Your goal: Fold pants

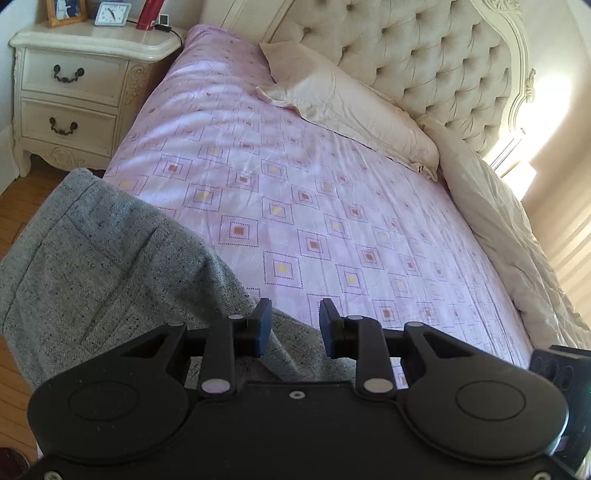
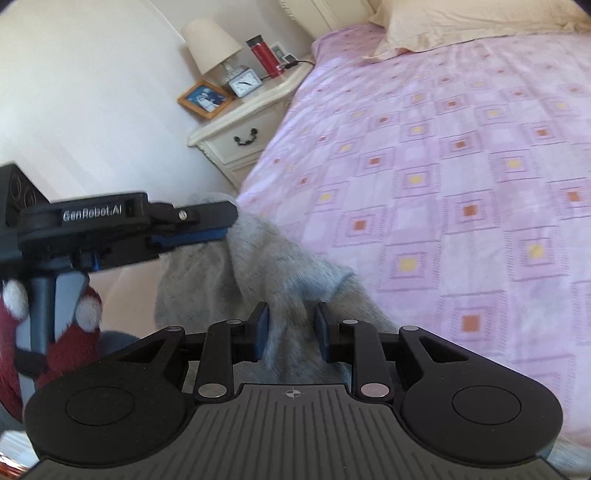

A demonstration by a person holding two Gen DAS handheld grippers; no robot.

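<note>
Pants: grey flecked pants (image 1: 99, 258) fill the lower left of the left wrist view, with seams visible, lying partly over the near edge of the bed. In the right wrist view the same grey cloth (image 2: 266, 266) is bunched in the lower centre of the frame.

Left gripper: the left gripper (image 1: 295, 328) sits at the bottom centre of its own view. Its 2 jaws stand apart at a middle width. Grey cloth passes under and beside the left pad, but I cannot tell from this view if the pads press on it. In the right wrist view this gripper (image 2: 231, 225) comes in from the left edge, seen from the side, and its tip touches a raised fold of the pants; whether it grips the fold is not clear.

Right gripper: the right gripper (image 2: 291, 328) is at the bottom centre of its view. The grey cloth fills the gap between the 2 blue pads, and the jaws are narrowed on it, so it holds the pants.

Hand: a hand in a red glove with white spots (image 2: 74, 314) holds the handle at the lower left.

Bed: pink sheet with square pattern (image 1: 332, 221), a beige pillow (image 1: 343, 110) in the upper centre.

Nightstand: cream nightstand (image 1: 74, 81) in the upper left, with a small clock (image 1: 112, 14) on top.
</note>
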